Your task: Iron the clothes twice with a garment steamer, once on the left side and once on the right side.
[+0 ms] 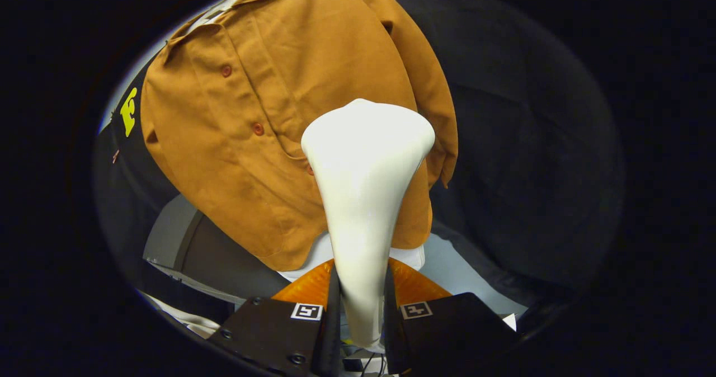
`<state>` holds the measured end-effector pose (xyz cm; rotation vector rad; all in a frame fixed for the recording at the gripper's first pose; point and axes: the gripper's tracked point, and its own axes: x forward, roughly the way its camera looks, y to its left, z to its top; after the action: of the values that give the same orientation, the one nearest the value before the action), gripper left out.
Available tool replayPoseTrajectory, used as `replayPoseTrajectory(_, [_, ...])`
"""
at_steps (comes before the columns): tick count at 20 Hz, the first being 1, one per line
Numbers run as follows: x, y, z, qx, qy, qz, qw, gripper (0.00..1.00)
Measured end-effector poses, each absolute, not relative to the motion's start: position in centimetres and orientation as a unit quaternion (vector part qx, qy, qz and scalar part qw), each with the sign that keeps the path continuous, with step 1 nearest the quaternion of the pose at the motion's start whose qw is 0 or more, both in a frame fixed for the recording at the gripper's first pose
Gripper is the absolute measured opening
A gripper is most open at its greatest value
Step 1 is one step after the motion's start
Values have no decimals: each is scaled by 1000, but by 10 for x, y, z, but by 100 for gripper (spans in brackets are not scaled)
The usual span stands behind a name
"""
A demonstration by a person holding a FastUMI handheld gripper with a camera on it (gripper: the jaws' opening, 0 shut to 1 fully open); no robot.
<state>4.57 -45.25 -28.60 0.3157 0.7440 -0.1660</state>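
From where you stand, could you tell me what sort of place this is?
Probably a staged booth for garment steaming rather than a home. A shirt hangs in front of a black cloth wall, and the gripper is shut on a steamer whose head sits before the shirt.

a pale grey surface [168, 237] sits below the hem of the hanging orange shirt [268, 114], showing at nine o'clock and again at three o'clock of the garment steamer [363, 170]. a white piece [313, 252] sits just under the hem; whether it rests on the surface cannot be told. the gripper [361, 310] has both fingers pressed on the steamer's handle.
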Motion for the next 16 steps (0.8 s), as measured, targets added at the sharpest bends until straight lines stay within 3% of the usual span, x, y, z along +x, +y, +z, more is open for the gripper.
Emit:
replayPoseTrajectory(9, [53,-305,-140,69,241,-10,968,35])
replayPoseTrajectory(16, [61,-163,-91,47,189,52,979,35])
